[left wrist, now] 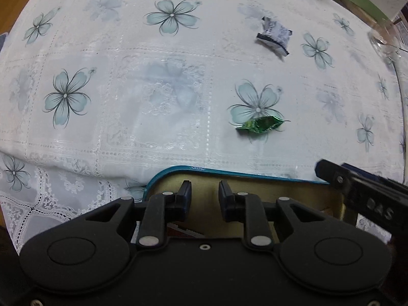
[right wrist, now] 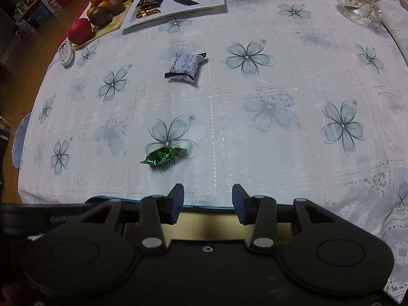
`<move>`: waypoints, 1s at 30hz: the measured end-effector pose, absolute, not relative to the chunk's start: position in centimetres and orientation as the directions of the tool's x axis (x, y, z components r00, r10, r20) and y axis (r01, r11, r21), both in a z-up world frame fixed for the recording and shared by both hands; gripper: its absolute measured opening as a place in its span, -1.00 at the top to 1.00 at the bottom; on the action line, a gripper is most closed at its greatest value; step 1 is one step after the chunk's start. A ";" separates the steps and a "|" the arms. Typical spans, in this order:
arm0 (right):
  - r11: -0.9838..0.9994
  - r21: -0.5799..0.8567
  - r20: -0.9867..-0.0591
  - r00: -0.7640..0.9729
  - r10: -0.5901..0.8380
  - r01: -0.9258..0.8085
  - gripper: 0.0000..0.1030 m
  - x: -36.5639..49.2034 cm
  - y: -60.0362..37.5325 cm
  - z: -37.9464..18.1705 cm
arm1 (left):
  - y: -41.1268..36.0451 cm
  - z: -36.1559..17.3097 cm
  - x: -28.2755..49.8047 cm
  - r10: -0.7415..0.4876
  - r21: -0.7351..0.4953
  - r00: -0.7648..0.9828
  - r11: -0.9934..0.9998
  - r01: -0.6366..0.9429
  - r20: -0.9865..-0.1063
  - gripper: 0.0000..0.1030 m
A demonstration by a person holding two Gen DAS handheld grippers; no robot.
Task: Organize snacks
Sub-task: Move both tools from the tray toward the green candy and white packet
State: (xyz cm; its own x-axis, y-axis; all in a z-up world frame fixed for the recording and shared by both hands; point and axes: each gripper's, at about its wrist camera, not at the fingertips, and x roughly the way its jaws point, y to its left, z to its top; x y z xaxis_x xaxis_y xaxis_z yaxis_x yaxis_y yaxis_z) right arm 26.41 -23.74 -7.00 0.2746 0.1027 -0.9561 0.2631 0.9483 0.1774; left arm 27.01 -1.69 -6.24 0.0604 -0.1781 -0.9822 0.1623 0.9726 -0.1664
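**Two snacks loose on the cloth, tin waiting below both grippers**

Two wrapped items lie out on the flowered tablecloth [right wrist: 255, 117], neither in the teal-rimmed tin [left wrist: 229, 172]. Landmark for these notes: that tin, at the near edge of the table.

Left side first. The left gripper [left wrist: 205, 191] hangs directly over the tin's open interior, jaws parted a moderate gap, nothing between them. Something red and white shows inside the tin under the gripper body; possibly a snack already stowed, but too hidden to say.

Just beyond the tin's far rim lies the green foil candy [right wrist: 160, 156], resting on a printed flower. Farther beyond the tin, on the same line, lies the white and dark-edged snack packet [right wrist: 187, 66], well apart from the candy.

Right side. The right gripper [right wrist: 207, 201] sits over the tin's far rim, jaws apart somewhat wider than the left's, also empty. In the left view its finger juts in over the tin's right end.

Far from the tin, at the back: a fruit tray [right wrist: 102, 7] to the left, a white plate [right wrist: 193, 2] beside it, a glass bowl [right wrist: 357, 2] at the far right.

Judgement: task partway at most. Both visible snacks remain unplaced; the candy is the nearer pick for either gripper.
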 end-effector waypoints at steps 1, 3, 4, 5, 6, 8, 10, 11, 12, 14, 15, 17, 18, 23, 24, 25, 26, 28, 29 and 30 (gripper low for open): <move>0.948 0.173 -0.958 0.271 0.098 0.268 0.14 26.7 -23.8 -7.3 | -1.9 -5.7 26.8 -0.177 -0.161 0.075 0.970 0.184 -0.981 0.39; 0.945 0.175 -0.959 0.267 0.099 0.275 0.14 27.1 -23.7 -8.0 | -2.5 -4.9 27.0 -0.158 -0.131 0.117 0.968 0.215 -0.980 0.38; 0.944 0.175 -0.959 0.264 0.100 0.278 0.14 27.2 -23.7 -8.3 | -2.6 -4.6 27.3 -0.138 -0.105 0.142 0.970 0.219 -0.980 0.38; 0.944 0.174 -0.960 0.261 0.099 0.282 0.14 27.3 -23.6 -8.6 | -2.7 -4.5 27.8 -0.115 -0.079 0.163 0.974 0.214 -0.980 0.38; 0.943 0.173 -0.961 0.259 0.099 0.284 0.14 27.3 -23.5 -8.9 | -2.7 -4.5 28.4 -0.099 -0.060 0.180 0.976 0.209 -0.979 0.38; 0.944 0.171 -0.963 0.251 0.098 0.284 0.14 27.3 -23.2 -9.5 | -2.8 -5.2 29.8 -0.077 -0.037 0.185 0.977 0.211 -0.980 0.38; 0.946 0.163 -0.966 0.241 0.096 0.279 0.14 27.4 -22.9 -10.0 | -3.0 -6.3 30.8 -0.047 -0.011 0.169 0.978 0.208 -0.984 0.38; 0.948 0.160 -0.967 0.236 0.095 0.276 0.14 27.3 -22.7 -10.2 | -2.9 -6.9 31.0 -0.038 -0.005 0.157 0.978 0.207 -0.987 0.38; 0.949 0.160 -0.968 0.230 0.097 0.272 0.14 27.3 -22.5 -10.4 | -2.8 -7.5 31.0 -0.032 -0.003 0.139 0.978 0.208 -0.990 0.38; 0.952 0.162 -0.970 0.220 0.105 0.260 0.14 27.2 -22.3 -10.7 | -2.6 -8.4 30.8 -0.028 -0.004 0.111 0.978 0.208 -0.993 0.38; 0.954 0.159 -0.970 0.222 0.102 0.253 0.14 27.1 -22.1 -10.8 | -2.5 -8.8 30.7 -0.023 -0.002 0.100 0.978 0.207 -0.995 0.38; 0.960 0.145 -0.969 0.229 0.089 0.240 0.14 27.0 -21.8 -10.8 | -2.3 -9.4 30.2 -0.019 0.000 0.091 0.979 0.202 -0.996 0.36; 0.961 0.146 -0.969 0.230 0.091 0.236 0.14 26.9 -21.8 -10.8 | -2.2 -9.5 29.9 -0.014 0.007 0.104 0.980 0.201 -0.995 0.35; 0.966 0.154 -0.970 0.219 0.108 0.208 0.13 27.1 -21.3 -10.7 | -1.9 -9.6 28.8 0.007 0.029 0.105 0.977 0.210 -0.994 0.35; 0.966 0.156 -0.970 0.216 0.110 0.207 0.13 27.2 -21.2 -10.7 | -1.8 -9.6 28.7 0.008 0.030 0.105 0.977 0.209 -0.994 0.35; 0.964 0.164 -0.970 0.210 0.120 0.208 0.13 27.4 -21.0 -10.7 | -1.7 -9.6 28.7 0.001 0.024 0.108 0.978 0.206 -0.994 0.35; 0.960 0.181 -0.969 0.208 0.137 0.213 0.13 27.7 -20.9 -10.6 | -1.5 -9.7 28.7 -0.005 0.017 0.108 0.980 0.198 -0.994 0.35; 0.952 0.209 -0.964 0.213 0.161 0.224 0.13 28.7 -20.5 -10.5 | -1.1 -9.9 28.9 -0.025 -0.007 0.101 0.985 0.173 -0.995 0.35; 0.953 0.211 -0.962 0.220 0.164 0.216 0.13 29.3 -20.2 -10.4 | -0.9 -10.0 29.0 -0.036 -0.020 0.097 0.987 0.162 -0.995 0.36; 0.958 0.204 -0.962 0.222 0.158 0.203 0.13 30.2 -19.8 -10.5 | -0.7 -10.0 29.0 -0.045 -0.030 0.093 0.988 0.152 -0.995 0.35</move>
